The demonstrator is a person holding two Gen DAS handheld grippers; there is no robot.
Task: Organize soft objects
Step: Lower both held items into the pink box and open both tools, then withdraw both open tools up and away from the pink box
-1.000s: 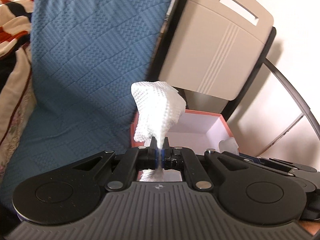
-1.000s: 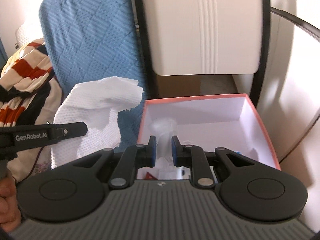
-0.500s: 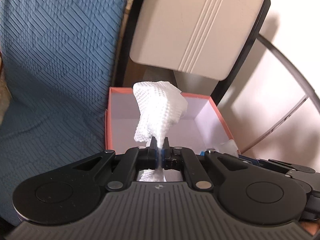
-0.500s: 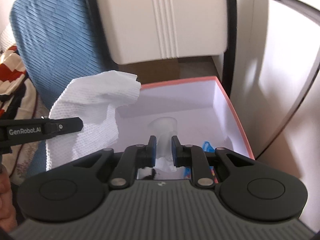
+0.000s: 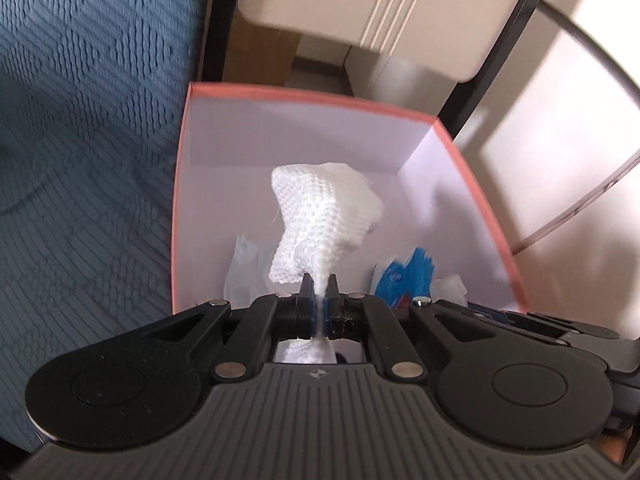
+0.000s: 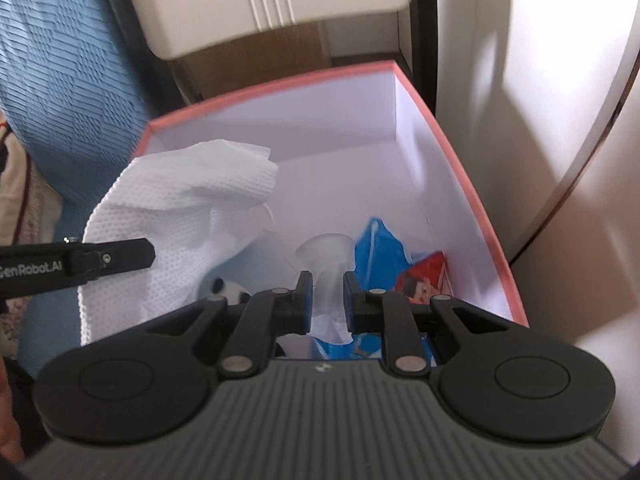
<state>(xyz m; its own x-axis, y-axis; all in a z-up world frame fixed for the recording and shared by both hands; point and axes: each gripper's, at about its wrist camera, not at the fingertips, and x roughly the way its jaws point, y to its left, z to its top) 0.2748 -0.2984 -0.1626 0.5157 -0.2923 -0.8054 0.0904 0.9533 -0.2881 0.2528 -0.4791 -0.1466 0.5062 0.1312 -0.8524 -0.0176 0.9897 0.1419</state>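
My left gripper (image 5: 319, 281) is shut on a white textured paper towel (image 5: 322, 222) and holds it over the open pink-rimmed box (image 5: 308, 97). The towel also shows in the right wrist view (image 6: 180, 208), hanging at the left side of the box (image 6: 460, 168). My right gripper (image 6: 327, 280) is shut on a translucent white plastic wrapper (image 6: 326, 256) and holds it inside the box, above blue packets (image 6: 380, 240). In the left wrist view, blue packets (image 5: 408, 272) and a white pack (image 5: 248, 268) lie on the box floor.
A blue quilted cover (image 5: 80, 120) lies left of the box. A beige chair back (image 5: 380, 8) with a black frame stands behind it. A red picture packet (image 6: 424, 280) and a white item with black dots (image 6: 224, 286) lie in the box. A white wall (image 6: 540, 80) is at the right.
Both grippers have moved forward and down over the box. The towel, earlier in front of the blue cover, now hangs inside the box. The box contents have come into view.
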